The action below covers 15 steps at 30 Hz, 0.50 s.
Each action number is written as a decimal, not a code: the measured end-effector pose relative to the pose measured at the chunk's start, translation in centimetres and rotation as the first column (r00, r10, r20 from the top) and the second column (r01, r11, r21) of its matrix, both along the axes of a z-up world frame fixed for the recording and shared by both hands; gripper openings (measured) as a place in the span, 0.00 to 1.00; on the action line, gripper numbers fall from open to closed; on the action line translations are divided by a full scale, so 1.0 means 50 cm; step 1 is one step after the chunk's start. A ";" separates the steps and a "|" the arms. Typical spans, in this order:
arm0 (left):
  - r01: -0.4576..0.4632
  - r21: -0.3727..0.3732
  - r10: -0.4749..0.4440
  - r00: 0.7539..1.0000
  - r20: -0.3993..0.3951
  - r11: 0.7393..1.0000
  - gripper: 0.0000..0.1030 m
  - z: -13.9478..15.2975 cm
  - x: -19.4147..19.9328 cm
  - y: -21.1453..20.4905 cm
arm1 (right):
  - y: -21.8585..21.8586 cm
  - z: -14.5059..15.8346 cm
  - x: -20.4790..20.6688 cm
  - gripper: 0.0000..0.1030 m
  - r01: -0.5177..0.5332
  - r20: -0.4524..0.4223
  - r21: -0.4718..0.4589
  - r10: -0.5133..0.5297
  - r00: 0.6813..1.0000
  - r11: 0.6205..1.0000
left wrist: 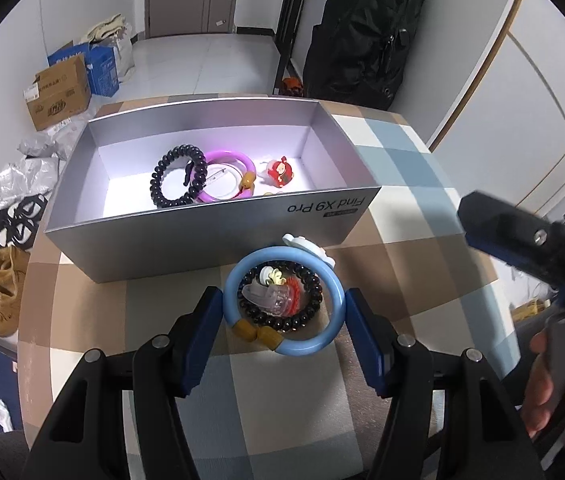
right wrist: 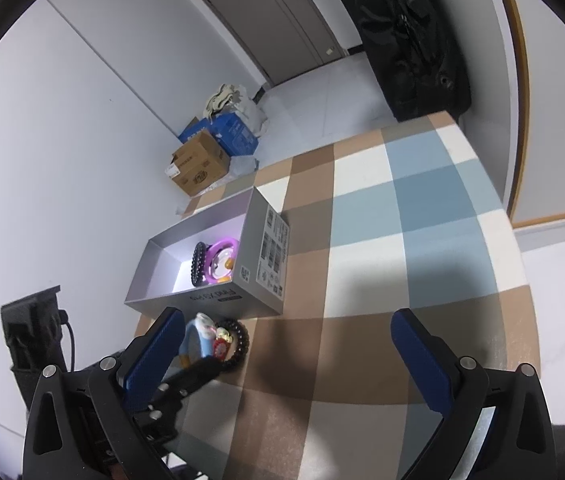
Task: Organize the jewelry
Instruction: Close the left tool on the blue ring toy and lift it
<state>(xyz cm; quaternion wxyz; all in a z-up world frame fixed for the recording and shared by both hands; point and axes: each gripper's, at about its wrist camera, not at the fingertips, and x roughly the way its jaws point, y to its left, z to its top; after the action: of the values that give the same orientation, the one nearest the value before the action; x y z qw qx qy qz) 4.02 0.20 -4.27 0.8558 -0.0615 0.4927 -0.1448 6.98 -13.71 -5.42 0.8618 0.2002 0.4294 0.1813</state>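
Note:
A silver box [left wrist: 210, 236] stands on the checked tablecloth and holds a black bead bracelet [left wrist: 178, 176], a purple bangle [left wrist: 238, 160] and a small red charm [left wrist: 280, 171]. In front of it lies a light blue bangle [left wrist: 334, 292] around a second black bead bracelet [left wrist: 310, 312], a clear hair clip [left wrist: 270, 298] and a white piece [left wrist: 306, 246]. My left gripper [left wrist: 282, 316] is open, its fingers either side of the blue bangle, close to its edges. My right gripper [right wrist: 288, 356] is open and empty above the cloth, to the right of the box [right wrist: 266, 264] and the blue bangle [right wrist: 194, 340].
The right gripper's body [left wrist: 522, 240] and a hand reach in at the right of the left wrist view. Cardboard boxes [left wrist: 60, 92], bags and shoes lie on the floor beyond the table's left edge. A black bag [left wrist: 366, 28] hangs behind the table.

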 end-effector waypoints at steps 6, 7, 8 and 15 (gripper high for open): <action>-0.033 -0.088 0.034 0.999 0.006 0.996 0.55 0.027 0.005 0.029 | 0.006 -0.006 -0.002 1.00 0.001 -0.006 -0.039 -0.001 1.000 0.999; -0.040 -0.108 0.043 0.999 0.018 0.993 0.55 0.036 0.004 0.037 | 0.008 -0.007 -0.002 1.00 -0.001 -0.006 -0.045 0.001 1.000 0.999; -0.049 -0.125 0.053 0.998 0.028 0.991 0.55 0.042 0.007 0.042 | 0.011 -0.008 -0.002 1.00 -0.006 -0.006 -0.048 0.006 1.000 0.999; -0.122 -0.254 0.139 0.989 0.048 0.959 0.55 0.070 0.018 0.100 | 0.052 -0.014 -0.002 0.93 -0.078 -0.008 -0.071 0.077 0.997 0.994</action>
<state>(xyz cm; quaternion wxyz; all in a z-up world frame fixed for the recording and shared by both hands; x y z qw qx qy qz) 4.92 5.18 -0.77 0.8645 -0.1967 0.4371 -0.1510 6.88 -11.10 -6.10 0.8595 0.1532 0.4453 0.1987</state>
